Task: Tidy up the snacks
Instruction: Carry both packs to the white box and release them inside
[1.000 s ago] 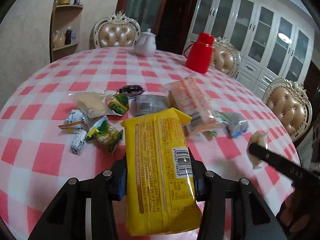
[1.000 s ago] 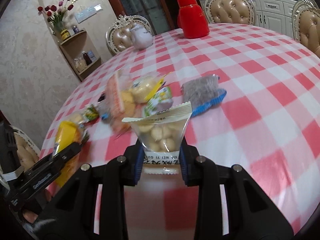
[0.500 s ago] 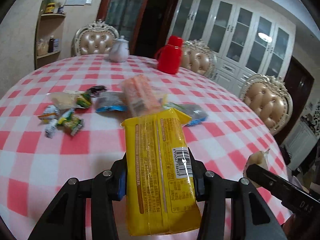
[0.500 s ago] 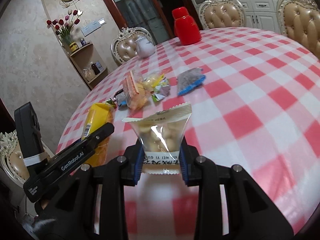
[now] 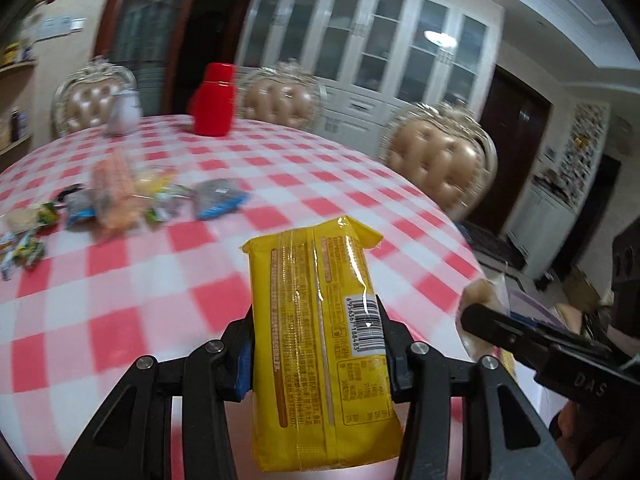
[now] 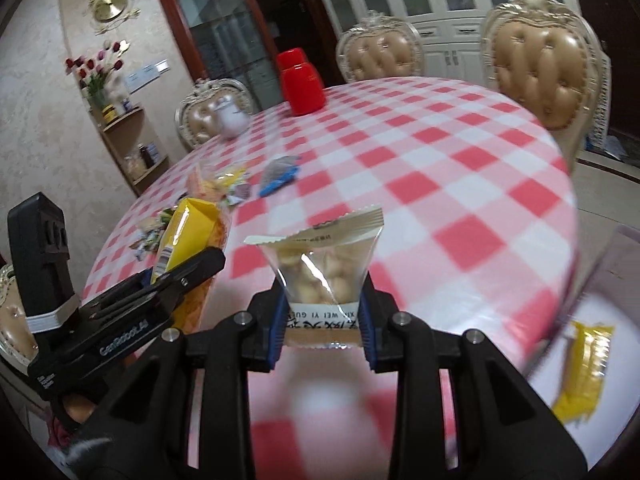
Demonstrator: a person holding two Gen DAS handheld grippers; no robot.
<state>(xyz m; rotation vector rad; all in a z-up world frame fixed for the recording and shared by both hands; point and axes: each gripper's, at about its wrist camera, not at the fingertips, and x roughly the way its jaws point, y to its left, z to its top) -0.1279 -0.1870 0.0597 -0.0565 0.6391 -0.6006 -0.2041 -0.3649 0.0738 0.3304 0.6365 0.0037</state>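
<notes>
Currently, at the far left of the counter (image 5: 120,300), a heap of loose snacks (image 5: 120,200) is left lying, well apart from both claws. The left claw (image 5: 318,354) is pinched across the middle of a yellow packet (image 5: 320,332), whose long axis runs straight ahead along the fingers, while just to its right the right claw (image 6: 322,320) is clamped on the lower end of a clear pouch (image 6: 324,264) held upright. Off the counter's near right edge a clear bin (image 6: 600,320) with a yellow pack (image 6: 580,372) inside is seen, nearer the right claw, so the pouch would probably be released there first.
</notes>
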